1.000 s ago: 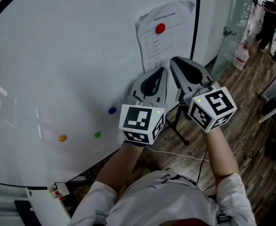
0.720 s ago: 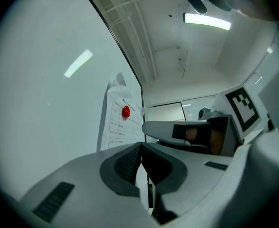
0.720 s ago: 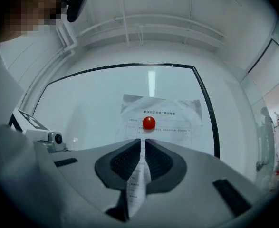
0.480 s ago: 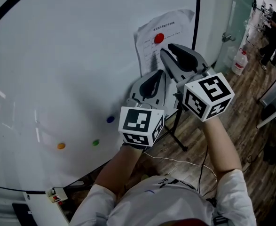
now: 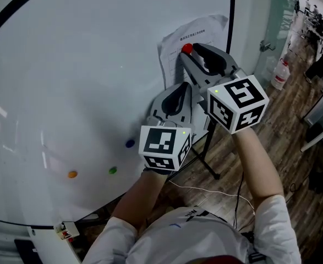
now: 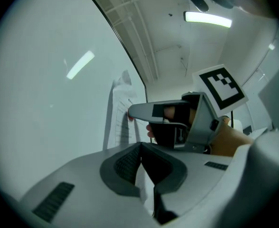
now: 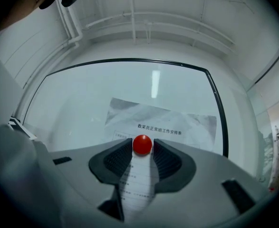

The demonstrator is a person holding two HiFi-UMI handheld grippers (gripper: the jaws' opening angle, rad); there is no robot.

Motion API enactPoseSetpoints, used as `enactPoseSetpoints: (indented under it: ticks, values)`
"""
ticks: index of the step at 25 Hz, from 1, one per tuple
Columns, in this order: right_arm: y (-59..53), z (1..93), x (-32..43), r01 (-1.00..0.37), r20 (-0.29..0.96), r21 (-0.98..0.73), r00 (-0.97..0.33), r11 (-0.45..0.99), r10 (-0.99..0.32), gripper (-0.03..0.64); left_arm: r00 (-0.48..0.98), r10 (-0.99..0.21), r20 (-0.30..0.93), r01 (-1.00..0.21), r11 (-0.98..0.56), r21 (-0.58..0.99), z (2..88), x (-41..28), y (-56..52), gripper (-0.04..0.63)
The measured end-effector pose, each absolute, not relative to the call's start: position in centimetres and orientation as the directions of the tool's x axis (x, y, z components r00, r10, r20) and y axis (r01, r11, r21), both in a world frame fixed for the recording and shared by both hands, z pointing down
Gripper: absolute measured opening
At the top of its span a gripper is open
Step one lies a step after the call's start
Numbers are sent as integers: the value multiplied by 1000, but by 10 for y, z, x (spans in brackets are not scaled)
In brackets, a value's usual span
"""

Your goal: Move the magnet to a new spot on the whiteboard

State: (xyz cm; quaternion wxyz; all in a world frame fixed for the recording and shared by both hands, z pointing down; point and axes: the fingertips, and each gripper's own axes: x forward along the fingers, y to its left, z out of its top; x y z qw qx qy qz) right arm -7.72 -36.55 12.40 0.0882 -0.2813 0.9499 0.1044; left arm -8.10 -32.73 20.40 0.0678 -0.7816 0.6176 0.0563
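We are counting four round magnets on the one whiteboard: a red magnet sitting high on the board's right side, and a blue magnet, a green magnet and an orange magnet lying in a loose row well below and to its left. The red one is pinning the single printed sheet to the board, near the top of that sheet. We are holding two grippers, each carrying one marker cube, the left cube and the right cube. The right gripper is reaching up to the sheet with its jaws apart; they have just been opening, and the red magnet is standing between their tips with a pad close on either side, while we are seeing no squeeze on it. The left gripper is hanging lower, just beside the right one and near the sheet's lower edge, with its jaws together and nothing between them. We are finding only one container, a pale plastic jug standing on the wooden floor past the board's right edge, and we cannot tell what it is holding.
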Motion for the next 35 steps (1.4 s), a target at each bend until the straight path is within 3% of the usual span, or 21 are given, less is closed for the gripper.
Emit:
enactPoseSetpoints:
  ticks: [35]
  values:
    - [-364, 123, -68, -566, -256, 125, -812, 815, -525, 129, 150, -970, -190, -988, -152, -5, 208, -99, -330, 12]
